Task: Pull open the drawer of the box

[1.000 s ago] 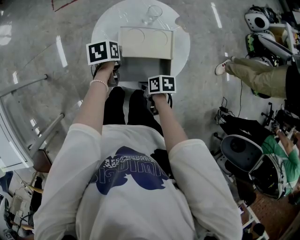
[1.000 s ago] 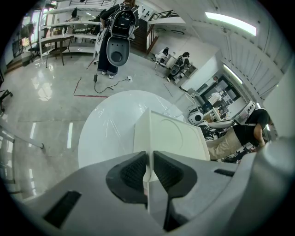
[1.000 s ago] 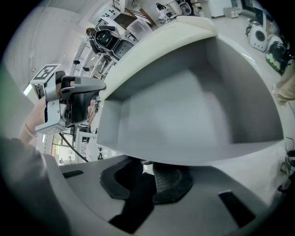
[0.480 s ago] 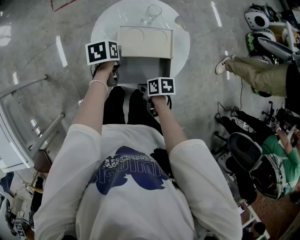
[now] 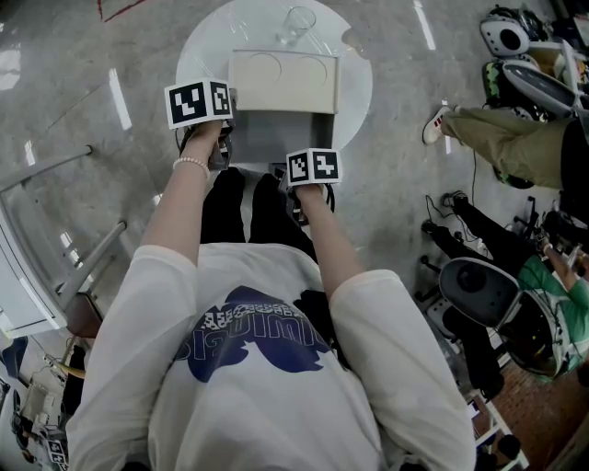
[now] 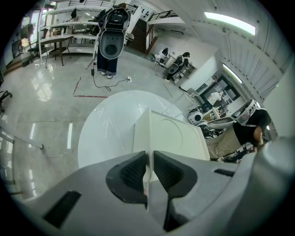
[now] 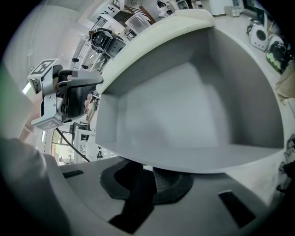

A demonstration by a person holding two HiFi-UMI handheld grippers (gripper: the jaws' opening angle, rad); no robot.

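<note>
Presently the right gripper [image 7: 147,173] is clenched narrow on the front lip of the drawer [image 5: 276,136]. The left gripper [image 6: 147,168] is pinched on the near-left edge of the box [image 5: 281,81]. The drawer stands well out toward the person, open side up, its front near the table's [image 5: 204,55] near rim. The box's long axis runs left to right, with bare tabletop on either side.

Round white table [image 5: 198,53]; perhaps a clear glass [image 5: 297,22]

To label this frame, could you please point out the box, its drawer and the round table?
box [image 5: 283,81]: head view, its cream top.
drawer [image 7: 184,108]: right gripper view, its grey inside.
round table [image 5: 204,55]: head view, bare top left of box.
</note>
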